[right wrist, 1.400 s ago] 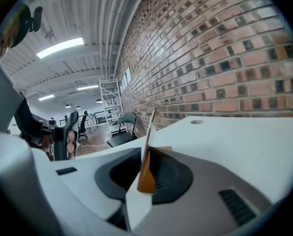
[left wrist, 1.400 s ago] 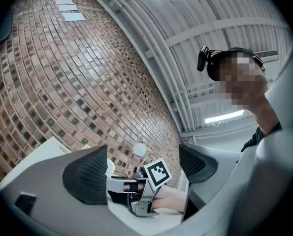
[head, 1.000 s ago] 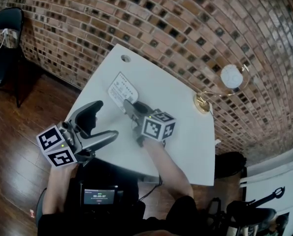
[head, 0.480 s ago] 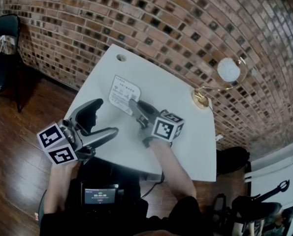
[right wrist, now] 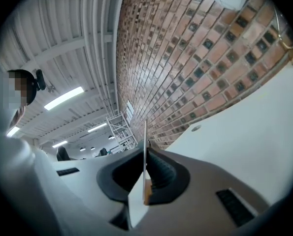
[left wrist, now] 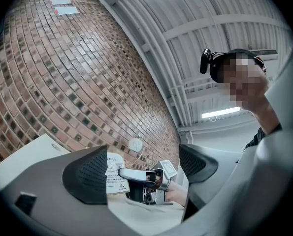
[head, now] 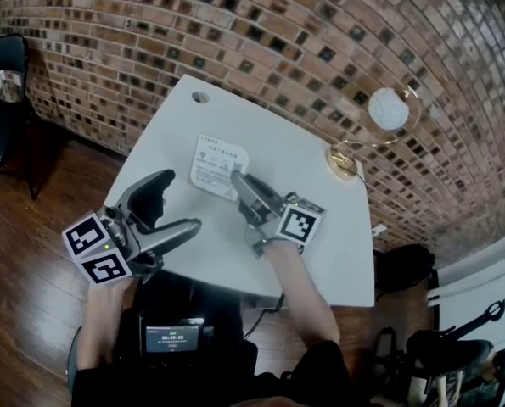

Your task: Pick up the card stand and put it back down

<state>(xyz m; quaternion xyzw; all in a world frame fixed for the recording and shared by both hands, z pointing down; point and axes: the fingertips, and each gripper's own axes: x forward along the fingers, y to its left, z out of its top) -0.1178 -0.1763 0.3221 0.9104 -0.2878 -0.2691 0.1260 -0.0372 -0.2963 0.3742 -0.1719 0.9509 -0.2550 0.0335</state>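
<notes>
Card stand (head: 217, 166): a thin white printed sheet over the far-left part of the table (head: 337, 227). I cannot tell whether its lower edge touches the top.
Facing: the printed face is turned up and toward the table's left edge. In the right gripper view it stands upright and shows only its bare edge (right wrist: 145, 161).
Long axis: runs away from the jaws toward the far-left corner.
Right gripper (head: 239, 182): jaws closed on the stand's near edge, pinching the sheet between the pads.
Left gripper (head: 179, 203): jaws wide apart with nothing between them, over the near-left edge, apart from the stand.
Edges: a cable hole (head: 200, 97) is in the far-left corner. A lamp (head: 344, 163) stands by the far-right corner, well apart from the stand.
Open room: bare table between stand and lamp, and on toward the near-right corner.
</notes>
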